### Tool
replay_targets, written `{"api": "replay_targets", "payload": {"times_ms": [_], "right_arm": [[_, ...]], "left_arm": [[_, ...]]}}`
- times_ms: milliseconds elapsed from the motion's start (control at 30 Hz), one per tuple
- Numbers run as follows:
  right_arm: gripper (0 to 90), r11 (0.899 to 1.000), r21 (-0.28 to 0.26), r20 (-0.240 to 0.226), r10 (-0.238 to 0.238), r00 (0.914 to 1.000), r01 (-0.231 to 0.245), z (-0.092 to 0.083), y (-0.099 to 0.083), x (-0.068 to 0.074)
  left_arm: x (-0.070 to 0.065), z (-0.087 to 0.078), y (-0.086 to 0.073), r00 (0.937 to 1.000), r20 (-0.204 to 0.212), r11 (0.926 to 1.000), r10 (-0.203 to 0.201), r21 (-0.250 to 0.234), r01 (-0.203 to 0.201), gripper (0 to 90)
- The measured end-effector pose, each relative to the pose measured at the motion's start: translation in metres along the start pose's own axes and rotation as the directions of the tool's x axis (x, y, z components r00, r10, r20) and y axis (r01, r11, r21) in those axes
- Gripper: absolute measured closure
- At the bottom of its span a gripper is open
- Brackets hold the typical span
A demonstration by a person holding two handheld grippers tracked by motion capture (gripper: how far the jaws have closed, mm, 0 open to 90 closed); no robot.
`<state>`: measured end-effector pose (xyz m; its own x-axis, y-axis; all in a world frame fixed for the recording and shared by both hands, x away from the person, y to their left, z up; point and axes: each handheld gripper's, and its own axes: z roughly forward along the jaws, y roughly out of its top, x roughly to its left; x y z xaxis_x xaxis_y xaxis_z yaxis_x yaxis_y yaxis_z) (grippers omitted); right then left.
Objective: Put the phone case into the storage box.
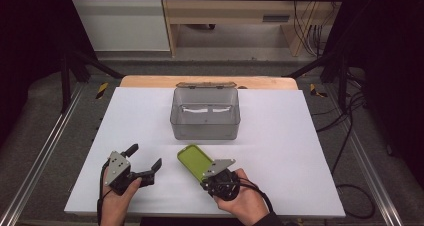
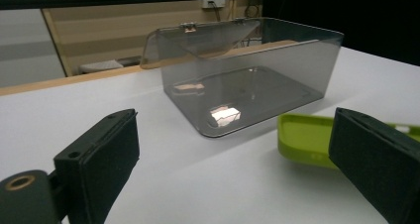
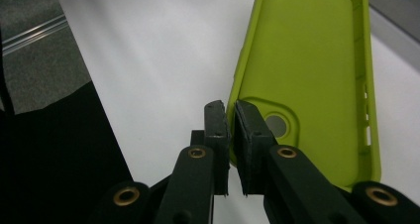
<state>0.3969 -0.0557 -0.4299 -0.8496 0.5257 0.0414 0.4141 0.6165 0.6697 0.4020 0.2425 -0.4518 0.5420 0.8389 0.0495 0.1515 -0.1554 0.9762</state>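
R gripper [image 3: 230, 110] clamped on soft lime phone case [image 3: 307, 75] edge | L gripper [image 2: 233, 149] wide open, empty | clear smoky plastic box [image 1: 205, 113]

Black tongs [image 1: 145, 164], brass-ringed screw holes, grey three-cornered plates, black cables, dark sleeve.

No legible text, label, brand, number or sign anywhere. Lime-green phone case [image 3: 317, 70] pinched at its rim between the right jaws: plain, unmarked. Clear box [image 2: 247, 80] ahead of the left jaws: unmarked.
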Motion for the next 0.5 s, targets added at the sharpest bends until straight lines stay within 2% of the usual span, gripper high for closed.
{"api": "replay_targets", "payload": {"times_ms": [33, 167, 200, 233, 267, 300, 333, 367, 400, 500], "right_arm": [[84.7, 1.000, 0.001, -0.007, 0.000, 1.0000, 0.000, -0.003, 0.003, -0.003], [84.7, 1.000, 0.013, -0.024, -0.020, 0.9995, 0.020, -0.013, 0.016, -0.015], [84.7, 1.000, 0.016, -0.026, -0.024, 0.9994, 0.024, -0.016, 0.020, -0.018], [84.7, 0.999, 0.023, -0.029, -0.032, 0.9991, 0.033, -0.018, 0.024, -0.020], [84.7, 0.999, 0.030, -0.032, -0.039, 0.9987, 0.040, -0.020, 0.028, -0.022], [84.7, 0.998, 0.037, -0.040, -0.047, 0.9981, 0.048, -0.022, 0.033, -0.024], [84.7, 0.997, 0.048, -0.047, -0.055, 0.9974, 0.057, -0.023, 0.037, -0.025], [84.7, 0.996, 0.056, -0.055, -0.068, 0.9962, 0.071, -0.024, 0.041, -0.026], [84.7, 0.996, 0.056, -0.055, -0.068, 0.9962, 0.071, -0.024, 0.041, -0.026], [84.7, 0.989, 0.099, -0.080, -0.100, 0.9918, 0.108, -0.027, 0.056, -0.029]], "left_arm": [[0.000, 0.000, 0.000, 1.0000, 0.000, 1.0000, 0.000, 0.000, 0.000, 4.9], [-0.009, 0.003, 0.001, 0.9976, 0.016, 0.9977, 0.068, 0.008, -0.068, 4.7], [-0.015, 0.005, 0.002, 0.9935, 0.023, 0.9937, 0.111, 0.012, -0.112, 4.7], [-0.018, 0.006, 0.002, 0.9903, 0.026, 0.9905, 0.136, 0.016, -0.137, 4.7], [-0.018, 0.006, 0.002, 0.9903, 0.026, 0.9905, 0.136, 0.016, -0.137, 4.7], [-0.024, 0.009, 0.001, 0.9810, 0.031, 0.9810, 0.192, 0.026, -0.192, 4.8], [-0.024, 0.009, 0.001, 0.9810, 0.031, 0.9810, 0.192, 0.026, -0.192, 5.0], [-0.030, 0.011, 0.001, 0.9723, 0.038, 0.9721, 0.231, 0.034, -0.232, 5.2], [-0.030, 0.011, 0.001, 0.9723, 0.038, 0.9721, 0.231, 0.034, -0.232, 5.5], [-0.037, 0.013, 0.000, 0.9572, 0.039, 0.9568, 0.287, 0.039, -0.288, 6.4]]}}
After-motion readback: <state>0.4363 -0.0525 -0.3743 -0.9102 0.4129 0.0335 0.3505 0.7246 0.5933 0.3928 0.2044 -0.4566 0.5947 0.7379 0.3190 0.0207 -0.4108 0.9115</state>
